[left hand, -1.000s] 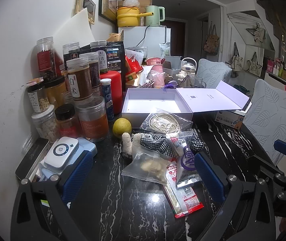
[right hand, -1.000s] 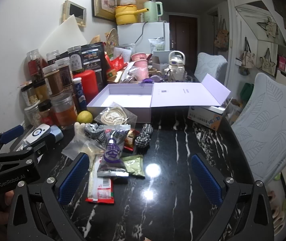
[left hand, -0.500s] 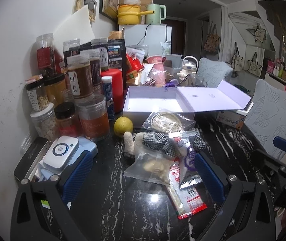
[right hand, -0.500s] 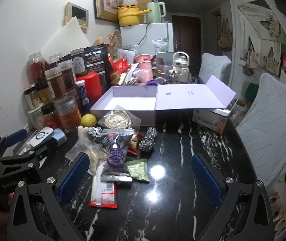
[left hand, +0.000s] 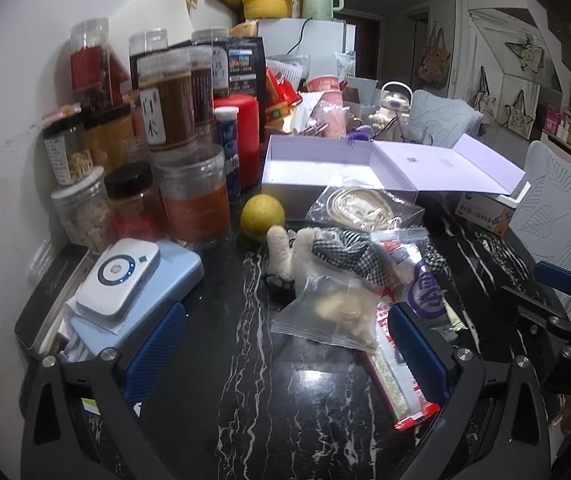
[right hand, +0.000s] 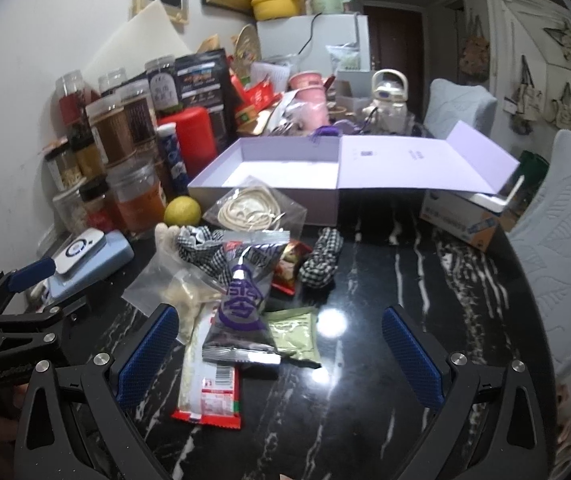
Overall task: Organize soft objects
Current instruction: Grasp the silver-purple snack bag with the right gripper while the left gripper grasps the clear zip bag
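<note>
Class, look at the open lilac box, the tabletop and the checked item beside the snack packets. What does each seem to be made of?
Lilac box: probably matte card, with flat, creased flaps. Tabletop: polished black stone or imitation, white-veined with lamp glare. Checked item: woven fabric, soft and bunched.

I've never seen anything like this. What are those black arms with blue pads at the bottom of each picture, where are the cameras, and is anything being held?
They are two hand-held grippers, one in each of a person's hands. Each carries a wide-angle camera looking forward along its two fingers. One picture comes from the left gripper, the other from the right gripper. Both are open and hold nothing. On the black marble table lies a pile of soft things: a plush toy in checked cloth, clear bags and snack packets such as the purple-printed packet. Behind it stands an open lilac box, a lemon and many jars.
</note>
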A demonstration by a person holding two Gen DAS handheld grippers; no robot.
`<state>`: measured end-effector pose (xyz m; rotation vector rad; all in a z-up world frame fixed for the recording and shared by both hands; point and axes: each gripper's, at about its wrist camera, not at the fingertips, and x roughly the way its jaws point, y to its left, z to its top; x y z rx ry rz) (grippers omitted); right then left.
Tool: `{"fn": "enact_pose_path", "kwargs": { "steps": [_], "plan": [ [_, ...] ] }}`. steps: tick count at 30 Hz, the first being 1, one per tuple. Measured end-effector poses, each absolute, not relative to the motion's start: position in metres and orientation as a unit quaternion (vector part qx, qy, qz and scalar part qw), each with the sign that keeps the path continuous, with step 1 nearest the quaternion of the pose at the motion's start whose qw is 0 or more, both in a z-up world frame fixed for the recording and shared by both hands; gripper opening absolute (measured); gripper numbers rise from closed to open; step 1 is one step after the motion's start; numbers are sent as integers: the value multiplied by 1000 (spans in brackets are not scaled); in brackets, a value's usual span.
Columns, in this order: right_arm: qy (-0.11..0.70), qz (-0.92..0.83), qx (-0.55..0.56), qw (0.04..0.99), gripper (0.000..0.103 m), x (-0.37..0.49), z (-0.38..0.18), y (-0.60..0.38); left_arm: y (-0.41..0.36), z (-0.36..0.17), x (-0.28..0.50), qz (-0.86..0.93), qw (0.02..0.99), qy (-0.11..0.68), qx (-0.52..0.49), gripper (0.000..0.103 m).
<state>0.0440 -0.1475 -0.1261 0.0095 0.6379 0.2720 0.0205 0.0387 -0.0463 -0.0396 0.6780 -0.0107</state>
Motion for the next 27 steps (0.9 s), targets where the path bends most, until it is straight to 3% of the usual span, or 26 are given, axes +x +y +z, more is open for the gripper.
{"fn": "enact_pose_path", "kwargs": {
  "steps": [7,10,12,16,19,20,23,27],
  "plan": [
    [342,145,-2,929,102,72,-144,-133,49,-60,35,-12,937,349,-27,103],
    [353,153,-1,923,96,84,-151,-125,52,-64,41,-11,935,353,-31,103],
    [365,155,3,918,79,93,-158,-121,53,-67,48,-11,934,356,-36,103],
    [383,167,10,909,71,108,-171,-116,54,-69,55,-16,933,358,-41,103],
    [391,178,23,903,51,116,-176,-117,54,-69,59,-22,933,358,-42,103],
    [391,187,28,901,40,117,-177,-117,52,-70,60,-24,932,358,-41,103],
    [379,189,26,906,33,116,-177,-118,46,-69,62,-34,932,359,-36,103],
    [369,203,36,906,32,111,-170,-127,32,-71,65,-50,931,360,-22,103]
  ]
}}
